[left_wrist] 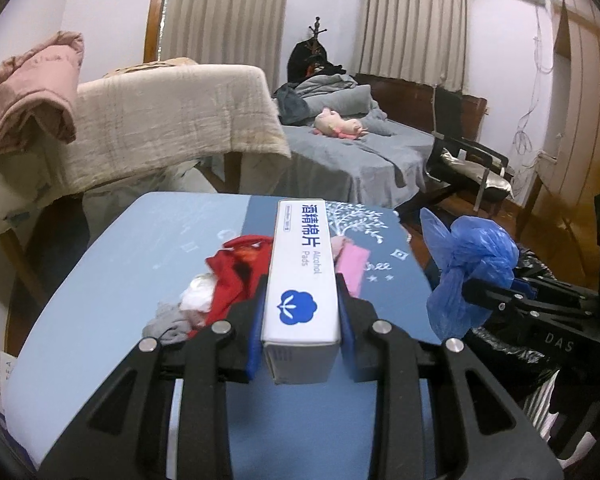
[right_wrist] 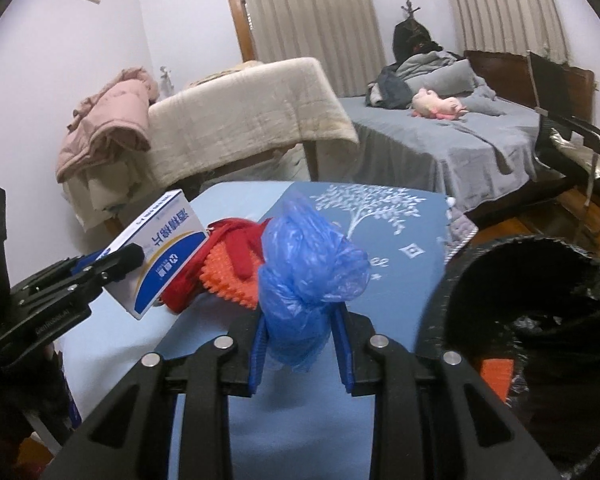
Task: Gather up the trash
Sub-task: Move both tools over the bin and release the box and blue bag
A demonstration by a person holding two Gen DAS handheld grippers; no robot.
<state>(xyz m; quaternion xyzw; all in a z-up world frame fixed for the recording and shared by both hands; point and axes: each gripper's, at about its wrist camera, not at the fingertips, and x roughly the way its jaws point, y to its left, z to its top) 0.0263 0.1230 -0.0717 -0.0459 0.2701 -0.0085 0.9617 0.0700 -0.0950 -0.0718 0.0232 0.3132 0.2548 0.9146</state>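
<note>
Left wrist view: the left gripper [left_wrist: 302,320] was seen at lower centre, its blue pads pinching a white and blue cardboard box of alcohol pads [left_wrist: 302,276], held lengthwise above the blue printed table top [left_wrist: 100,280]. Behind the box, at frame centre, a red crumpled cloth [left_wrist: 236,272], a white wad [left_wrist: 198,298] and a pink item [left_wrist: 354,262] were noted on the table. At right, a crumpled blue plastic bag [left_wrist: 466,264] was seen pinched in the right gripper.

Right wrist view: the right gripper [right_wrist: 302,344] was seen at lower centre, clamped on the blue plastic bag [right_wrist: 308,268]. The black-lined trash bin [right_wrist: 540,320] stood open at lower right, an orange item already visible inside.

Judged progress: two items lifted, neither yet dropped in; the red cloth [right_wrist: 236,252] and an orange spiky item [right_wrist: 232,284] remained on the table.
</note>
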